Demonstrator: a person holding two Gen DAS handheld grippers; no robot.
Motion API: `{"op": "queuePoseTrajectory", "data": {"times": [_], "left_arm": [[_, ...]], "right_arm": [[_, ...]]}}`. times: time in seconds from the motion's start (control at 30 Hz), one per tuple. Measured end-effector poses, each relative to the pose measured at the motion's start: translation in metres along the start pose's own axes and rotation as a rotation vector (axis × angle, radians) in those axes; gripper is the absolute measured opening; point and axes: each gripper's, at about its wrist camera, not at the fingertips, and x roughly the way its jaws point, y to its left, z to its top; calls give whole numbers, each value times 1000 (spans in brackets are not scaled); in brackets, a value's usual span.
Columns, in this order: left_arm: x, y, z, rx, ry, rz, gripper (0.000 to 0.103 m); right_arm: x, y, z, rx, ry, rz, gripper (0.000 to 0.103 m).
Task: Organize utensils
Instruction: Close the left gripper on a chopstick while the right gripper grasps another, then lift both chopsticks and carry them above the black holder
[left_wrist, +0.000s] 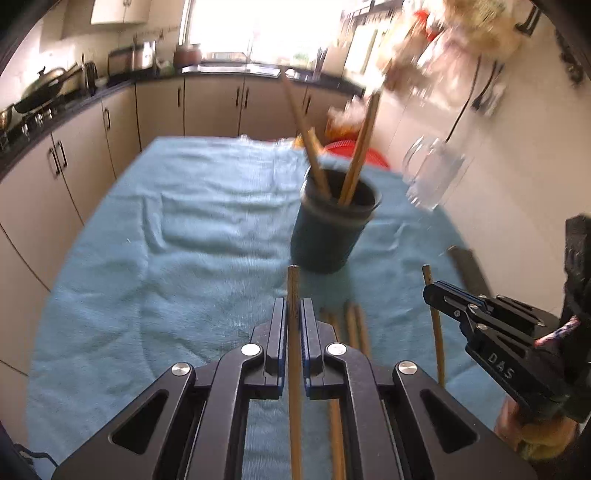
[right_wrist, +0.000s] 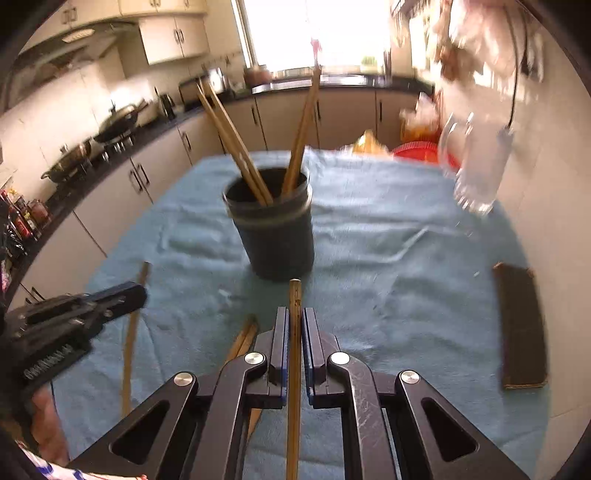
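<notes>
A dark round holder stands on the blue cloth with a few wooden chopsticks leaning in it; it also shows in the right wrist view. My left gripper is shut on a wooden chopstick, short of the holder. My right gripper is shut on another chopstick, also short of the holder. The right gripper shows at the right of the left wrist view, the left gripper at the left of the right wrist view. Loose chopsticks lie on the cloth below.
A blue cloth covers the table. A clear glass mug stands at the right by the wall, a dark flat case lies near the right edge, and a red basket sits at the far end. Kitchen counters run along the left.
</notes>
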Motion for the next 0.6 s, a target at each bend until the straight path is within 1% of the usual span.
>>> {"op": "queuePoseTrajectory", "data": {"times": [0.1, 0.3, 0.47, 0.6], "left_arm": [[-32, -4, -1, 10, -62, -11, 6], [-72, -17, -8, 33, -149, -12, 6], [-104, -29, -12, 73, -226, -11, 6], [-119, -36, -8, 83, -261, -31, 6]], "right_arm": [[-31, 3, -2, -11, -65, 0, 7], [-81, 8, -5, -22, -167, 11, 7], [-110, 12, -5, -38, -226, 14, 7], [-123, 15, -1, -41, -258, 19, 7]]}}
